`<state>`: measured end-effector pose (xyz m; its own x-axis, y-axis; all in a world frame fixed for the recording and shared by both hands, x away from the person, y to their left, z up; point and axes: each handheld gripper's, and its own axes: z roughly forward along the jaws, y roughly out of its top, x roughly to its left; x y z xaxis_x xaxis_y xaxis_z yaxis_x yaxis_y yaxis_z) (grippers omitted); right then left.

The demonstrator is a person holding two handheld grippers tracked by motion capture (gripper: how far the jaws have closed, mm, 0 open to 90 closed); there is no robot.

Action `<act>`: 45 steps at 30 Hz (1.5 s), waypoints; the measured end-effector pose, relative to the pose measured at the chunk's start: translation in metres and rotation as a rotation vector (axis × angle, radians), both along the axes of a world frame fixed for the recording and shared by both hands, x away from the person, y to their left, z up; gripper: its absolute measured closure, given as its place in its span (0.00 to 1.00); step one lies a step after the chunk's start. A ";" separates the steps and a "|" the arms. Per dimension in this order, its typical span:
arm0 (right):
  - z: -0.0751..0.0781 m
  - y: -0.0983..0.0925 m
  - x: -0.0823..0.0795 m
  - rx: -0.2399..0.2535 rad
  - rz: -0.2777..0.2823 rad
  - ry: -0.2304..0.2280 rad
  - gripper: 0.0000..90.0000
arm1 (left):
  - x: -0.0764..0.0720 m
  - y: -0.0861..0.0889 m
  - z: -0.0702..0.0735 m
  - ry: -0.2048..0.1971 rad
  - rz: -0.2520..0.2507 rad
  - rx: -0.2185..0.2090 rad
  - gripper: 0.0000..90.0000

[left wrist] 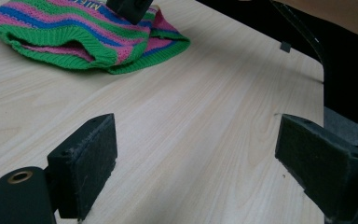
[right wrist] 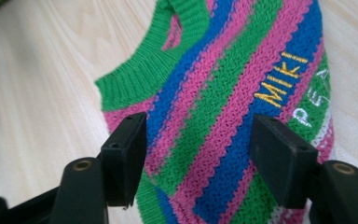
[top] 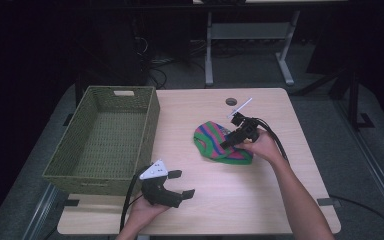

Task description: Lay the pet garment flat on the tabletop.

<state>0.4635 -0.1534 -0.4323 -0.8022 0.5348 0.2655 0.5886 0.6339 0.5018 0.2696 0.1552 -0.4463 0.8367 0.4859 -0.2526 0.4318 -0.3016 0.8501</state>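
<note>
- Left gripper [top: 180, 183]: black body, white three-cornered plate on top, black cable trailing.
- Right gripper [top: 228, 142]: black, thin white rod, looping black cable.
- Jaw pads: matte black, rectangular; brass-ringed screw holes.
- Forearms bare.

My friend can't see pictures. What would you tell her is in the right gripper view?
A striped knitted hat in green, pink and blue lies on a pale wooden table, with yellow letters reading MIKI stitched on it. The right gripper sits just above it, its two black jaws apart with the knit showing between them.
</note>
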 end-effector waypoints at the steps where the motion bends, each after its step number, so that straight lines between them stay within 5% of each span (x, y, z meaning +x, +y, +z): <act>1: -0.002 0.002 0.000 -0.014 -0.003 -0.001 0.42 | 0.000 0.000 0.000 -0.001 -0.001 0.002 0.14; 10: -0.015 0.007 -0.003 -0.068 -0.023 -0.031 0.48 | 0.000 0.000 -0.001 0.003 -0.004 0.002 0.14; 14: -0.015 0.013 -0.008 -0.131 -0.004 -0.095 0.50 | -0.001 -0.001 -0.001 0.001 -0.006 0.009 0.14; 20: -0.014 0.017 -0.010 -0.170 -0.009 -0.118 0.57 | -0.001 -0.003 -0.001 0.002 -0.014 0.014 0.14; 45: -0.008 0.019 -0.004 -0.187 -0.040 -0.069 0.84 | 0.000 0.000 0.000 0.003 -0.014 -0.006 0.14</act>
<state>0.4593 -0.1342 -0.4408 -0.7925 0.6010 0.1038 0.5831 0.6967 0.4179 0.2698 0.1554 -0.4464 0.8426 0.4728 -0.2578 0.4300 -0.3027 0.8506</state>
